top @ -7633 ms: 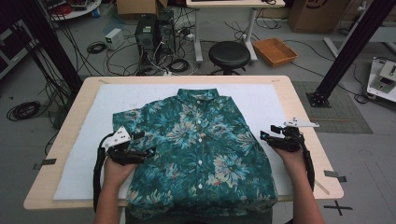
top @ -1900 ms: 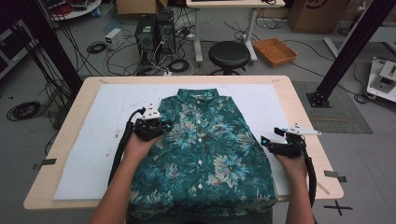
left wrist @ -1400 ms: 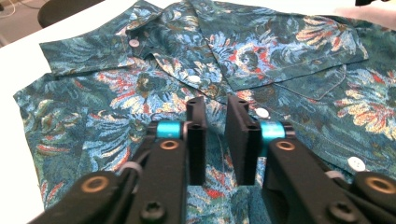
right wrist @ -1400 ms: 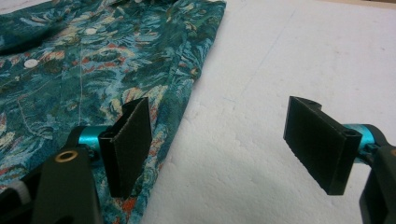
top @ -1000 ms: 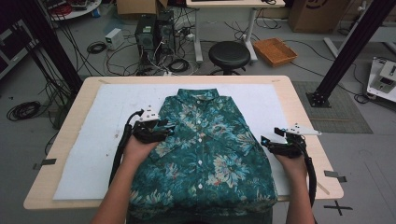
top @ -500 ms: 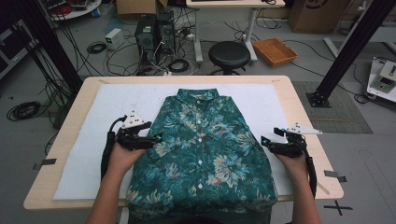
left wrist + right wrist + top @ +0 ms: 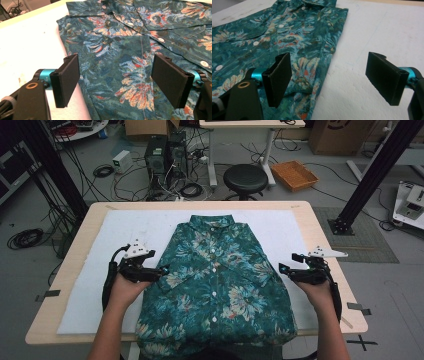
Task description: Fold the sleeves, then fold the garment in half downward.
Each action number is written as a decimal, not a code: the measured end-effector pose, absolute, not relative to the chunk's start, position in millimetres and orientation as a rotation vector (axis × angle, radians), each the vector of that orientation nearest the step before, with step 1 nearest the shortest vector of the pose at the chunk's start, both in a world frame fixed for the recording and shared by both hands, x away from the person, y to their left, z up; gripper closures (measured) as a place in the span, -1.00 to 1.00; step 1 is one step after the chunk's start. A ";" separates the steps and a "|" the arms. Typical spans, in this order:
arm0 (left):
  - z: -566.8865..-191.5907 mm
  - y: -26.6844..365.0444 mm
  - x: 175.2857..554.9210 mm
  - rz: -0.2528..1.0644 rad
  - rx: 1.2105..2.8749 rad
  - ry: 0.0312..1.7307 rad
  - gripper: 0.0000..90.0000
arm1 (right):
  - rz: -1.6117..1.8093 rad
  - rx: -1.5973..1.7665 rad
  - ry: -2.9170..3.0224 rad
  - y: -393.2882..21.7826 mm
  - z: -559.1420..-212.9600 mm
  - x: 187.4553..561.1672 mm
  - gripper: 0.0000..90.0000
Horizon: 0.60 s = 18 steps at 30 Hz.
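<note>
Floral button-up shirt [image 7: 215, 285], sleeves folded in, on white padded table [image 7: 85, 285].
Left gripper [image 7: 159, 271] just opened wide over the shirt's left edge; right gripper [image 7: 284, 270] wide at its right edge; both empty.

Looking forward and down from above the pale wooden table [image 7: 320, 227]. Riding low and close on each gripper, facing along black jaws. Shared throughout: the teal floral button-up shirt [image 7: 220, 275] [image 7: 125, 45] [image 7: 294, 37].
</note>
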<state>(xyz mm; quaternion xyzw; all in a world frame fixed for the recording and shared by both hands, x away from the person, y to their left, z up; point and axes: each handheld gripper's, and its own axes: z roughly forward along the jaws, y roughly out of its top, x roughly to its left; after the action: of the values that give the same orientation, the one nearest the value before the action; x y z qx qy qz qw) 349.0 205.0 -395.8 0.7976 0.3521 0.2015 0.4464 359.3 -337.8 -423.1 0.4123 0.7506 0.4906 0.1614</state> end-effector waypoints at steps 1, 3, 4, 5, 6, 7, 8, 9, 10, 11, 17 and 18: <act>-396.1 205.6 349.8 0.498 1.976 0.873 -0.49 | 1.401 1.169 2.147 -336.4 -421.2 359.9 -0.52; -397.2 207.0 350.8 0.500 1.961 0.881 -0.49 | 1.397 1.152 2.165 -333.6 -418.1 362.1 -0.52; -397.6 208.3 351.0 0.499 1.962 0.883 -0.49 | 1.392 1.150 2.170 -332.0 -416.7 362.8 -0.52; -398.7 210.5 350.5 0.500 1.957 0.888 -0.49 | 1.391 1.145 2.174 -330.5 -415.8 363.9 -0.52; -398.7 210.5 350.5 0.500 1.957 0.888 -0.49 | 1.385 1.146 2.186 -329.0 -415.1 365.0 -0.52; -398.8 211.8 349.9 0.499 1.962 0.886 -0.49 | 1.381 1.143 2.192 -327.3 -414.6 366.1 -0.52; -398.8 213.4 349.3 0.504 1.968 0.883 -0.49 | 1.379 1.138 2.197 -325.4 -414.2 367.1 -0.52; -399.2 213.9 348.4 0.503 1.961 0.887 -0.49 | 1.376 1.135 2.206 -323.3 -413.7 368.0 -0.52; -399.3 214.8 348.0 0.506 1.962 0.885 -0.49 | 1.371 1.129 2.214 -321.0 -413.3 368.7 -0.52; -399.6 215.5 348.2 0.503 1.962 0.883 -0.49 | 1.371 1.123 2.221 -318.8 -412.8 368.8 -0.52; -402.3 214.3 356.2 0.490 1.970 0.890 -0.49 | 1.367 1.101 2.233 -311.7 -410.3 370.7 -0.52; -402.1 214.7 358.2 0.488 1.978 0.886 -0.49 | 1.365 1.105 2.232 -311.4 -410.1 372.1 -0.52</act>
<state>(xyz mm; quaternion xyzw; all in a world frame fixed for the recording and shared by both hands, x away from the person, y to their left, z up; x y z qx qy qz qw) 358.2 214.7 -402.1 0.7977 0.3576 0.1967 0.4440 372.1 -311.4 -410.1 0.3846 0.7770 0.4752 0.1501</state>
